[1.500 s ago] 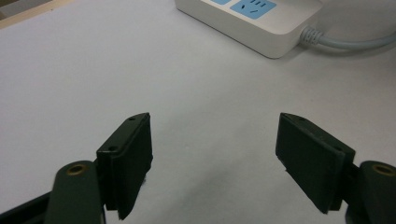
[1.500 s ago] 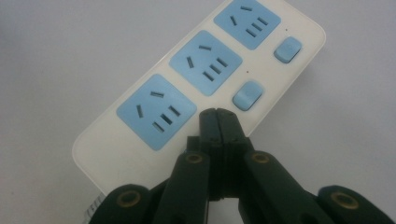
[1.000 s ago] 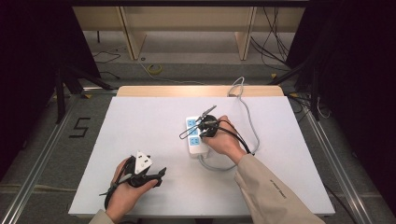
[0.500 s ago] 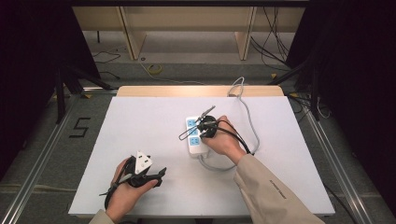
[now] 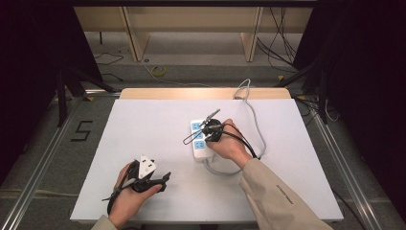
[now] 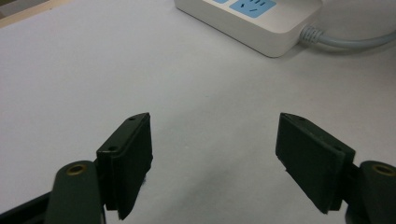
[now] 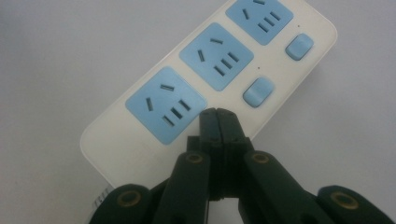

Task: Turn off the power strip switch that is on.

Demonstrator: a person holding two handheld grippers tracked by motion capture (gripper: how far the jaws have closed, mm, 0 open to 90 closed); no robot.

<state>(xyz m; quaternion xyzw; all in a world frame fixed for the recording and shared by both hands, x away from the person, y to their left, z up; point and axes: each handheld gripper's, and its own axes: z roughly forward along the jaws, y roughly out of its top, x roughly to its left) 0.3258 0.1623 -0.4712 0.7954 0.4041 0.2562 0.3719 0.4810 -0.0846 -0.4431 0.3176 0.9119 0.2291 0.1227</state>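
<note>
A white power strip (image 5: 198, 139) with blue sockets and blue switches lies near the middle of the white table (image 5: 143, 129), its grey cable (image 5: 258, 129) looping back off the far edge. In the right gripper view the strip (image 7: 219, 74) lies just below my right gripper (image 7: 217, 114), whose jaws are pressed together with nothing between them, above the strip's nearest socket. From the high view that right gripper (image 5: 207, 130) hovers over the strip. My left gripper (image 5: 160, 179) rests near the table's front left; its jaws (image 6: 215, 158) stand wide apart over bare table, the strip (image 6: 254, 21) lying farther off.
The table's wooden far edge (image 5: 201, 93) borders a floor strewn with cables (image 5: 158, 72). Metal rails (image 5: 43, 158) run along both sides of the table. A "5" mark (image 5: 81, 130) is on the floor at left.
</note>
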